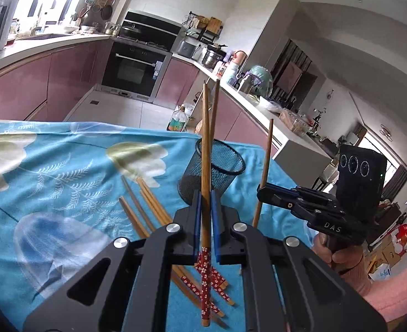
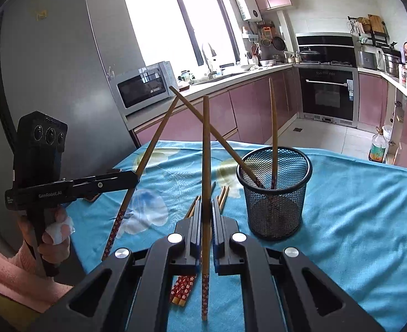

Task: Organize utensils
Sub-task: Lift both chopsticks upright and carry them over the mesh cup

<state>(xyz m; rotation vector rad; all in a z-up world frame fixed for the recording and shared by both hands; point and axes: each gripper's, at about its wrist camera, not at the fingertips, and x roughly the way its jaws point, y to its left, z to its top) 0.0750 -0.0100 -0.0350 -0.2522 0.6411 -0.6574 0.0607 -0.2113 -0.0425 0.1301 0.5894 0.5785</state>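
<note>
My left gripper [image 1: 206, 202] is shut on a wooden chopstick [image 1: 205, 152] that stands nearly upright, its red flowered end hanging below the jaws. The right gripper [image 2: 206, 207] is shut on another chopstick [image 2: 205, 152], also upright. Each gripper shows in the other's view, the right gripper [image 1: 260, 191] at the right and the left gripper [image 2: 134, 178] at the left, above the table. A black mesh cup [image 2: 275, 210] stands just ahead on the blue cloth, and two chopsticks [image 2: 272, 127] lean inside it. Several loose chopsticks [image 1: 148, 210] lie on the cloth below the grippers.
The blue flowered tablecloth [image 1: 65, 166] covers the table, whose far edge is just behind the cup [image 1: 225, 174]. Beyond it are pink kitchen cabinets, an oven [image 2: 328, 94] and an oil bottle [image 2: 378, 149] on the floor. A grey fridge [image 2: 51, 69] stands at the left.
</note>
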